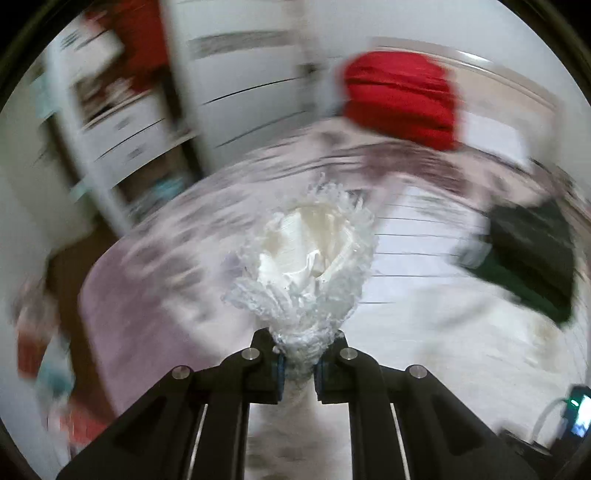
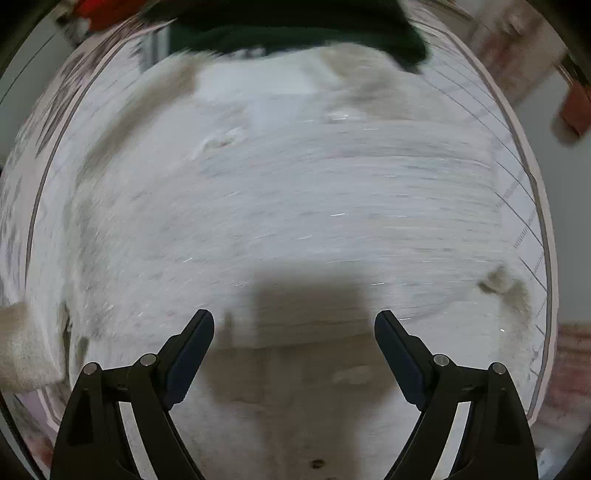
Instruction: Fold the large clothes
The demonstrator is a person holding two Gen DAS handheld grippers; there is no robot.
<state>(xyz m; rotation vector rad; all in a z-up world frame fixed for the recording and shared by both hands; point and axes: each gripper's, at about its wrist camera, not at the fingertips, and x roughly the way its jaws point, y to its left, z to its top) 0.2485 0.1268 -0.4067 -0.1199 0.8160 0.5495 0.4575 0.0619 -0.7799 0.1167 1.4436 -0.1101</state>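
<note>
Left wrist view, item one: my left gripper (image 1: 298,363), jaws closed tight on a bunched fold of the white fluffy garment (image 1: 306,266), which rises in a ruffled cone from the pads. Only this view shows the grip.

Item two, same view: a red folded garment (image 1: 400,98) at upper right, a dark green garment (image 1: 532,258) at right, both on the bed (image 1: 424,236) with its pale lined sheet. Everything beyond the gripper is heavily blurred.

Right wrist view, item three: my right gripper (image 2: 294,341), jaws spread wide with nothing between them, pointing down at the white garment (image 2: 280,206) lying spread across the bed; its shadow falls on the cloth.

Item four: the dark green garment (image 2: 295,33) sits along the top edge; a strip of red (image 2: 99,11) shows at upper left.
</note>
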